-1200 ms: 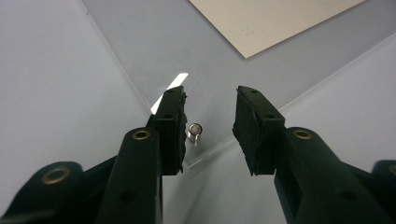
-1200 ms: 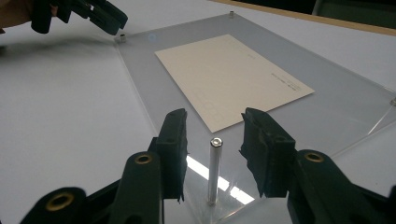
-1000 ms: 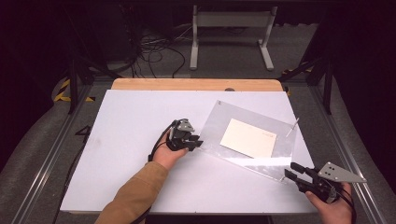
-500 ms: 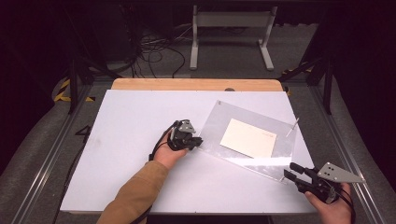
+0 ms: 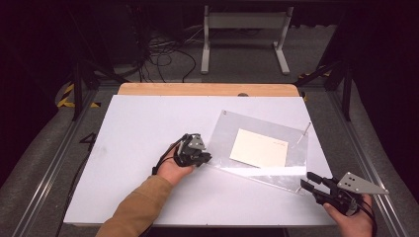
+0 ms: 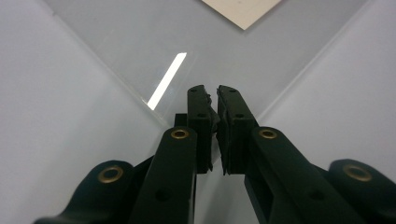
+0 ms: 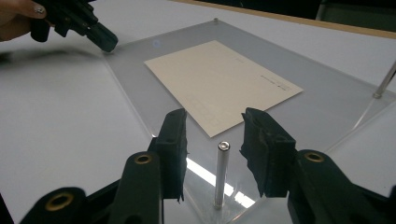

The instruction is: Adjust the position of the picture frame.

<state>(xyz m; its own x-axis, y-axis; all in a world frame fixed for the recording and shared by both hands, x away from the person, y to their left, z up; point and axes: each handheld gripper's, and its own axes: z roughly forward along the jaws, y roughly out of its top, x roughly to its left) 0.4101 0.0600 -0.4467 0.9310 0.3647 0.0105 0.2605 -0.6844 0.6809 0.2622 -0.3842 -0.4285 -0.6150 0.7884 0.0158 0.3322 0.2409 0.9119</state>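
Item: clear acrylic sheet [image 5: 262, 148] with card [image 5: 259, 147], flat on white table [image 5: 138, 138]. Left gripper [image 6: 212, 93]: jaws just closed at its corner. Right gripper [image 7: 215, 140]: jaws part-open around corner post [image 7: 221, 172]. Risk: thin edge slips; sheet skews.

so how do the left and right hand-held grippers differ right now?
The left hand-held gripper has its jaws shut at the near-left corner of the clear acrylic plate; the right hand-held gripper has its jaws apart, either side of an upright thin metal post, not touching it. The right one carries a grey three-cornered plate on top. Both are black and two-jawed.
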